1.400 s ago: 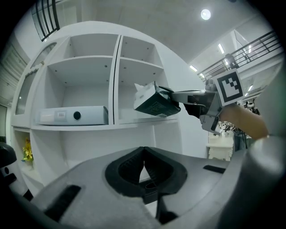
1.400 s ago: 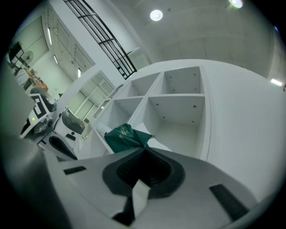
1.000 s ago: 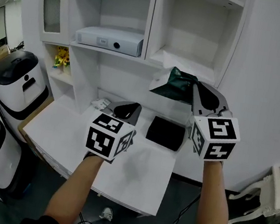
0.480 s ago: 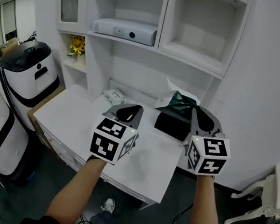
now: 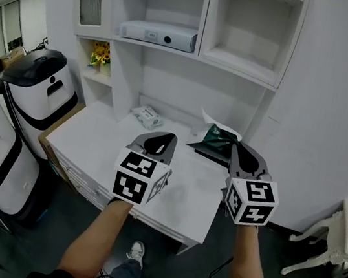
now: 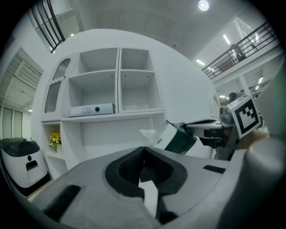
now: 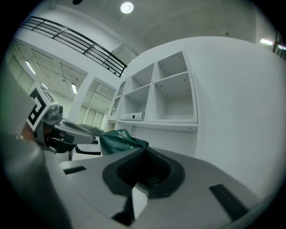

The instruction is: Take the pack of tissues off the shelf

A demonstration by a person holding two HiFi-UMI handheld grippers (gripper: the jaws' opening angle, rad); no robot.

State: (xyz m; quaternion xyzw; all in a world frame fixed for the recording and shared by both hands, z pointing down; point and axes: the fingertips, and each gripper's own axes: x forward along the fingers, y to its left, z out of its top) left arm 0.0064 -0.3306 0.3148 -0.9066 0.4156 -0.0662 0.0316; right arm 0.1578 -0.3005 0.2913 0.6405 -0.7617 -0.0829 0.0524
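Observation:
The pack of tissues is dark green with a white tissue sticking out at its top. It hangs in the air below the shelves and above the white table. My right gripper is shut on the pack's right edge. In the right gripper view the pack juts out left of the closed jaws of that gripper. My left gripper is shut and empty, held over the table left of the pack. The left gripper view shows the pack held by the right gripper, beyond the left gripper.
A black flat box lies on the table under the pack. A small white packet lies at the table's back. A white device sits on the left shelf; flowers stand in a lower nook. Two white-and-black machines stand at left.
The right gripper has carried the green pack down and away from the shelf edge to just above the table. The left gripper has stayed shut over the table.

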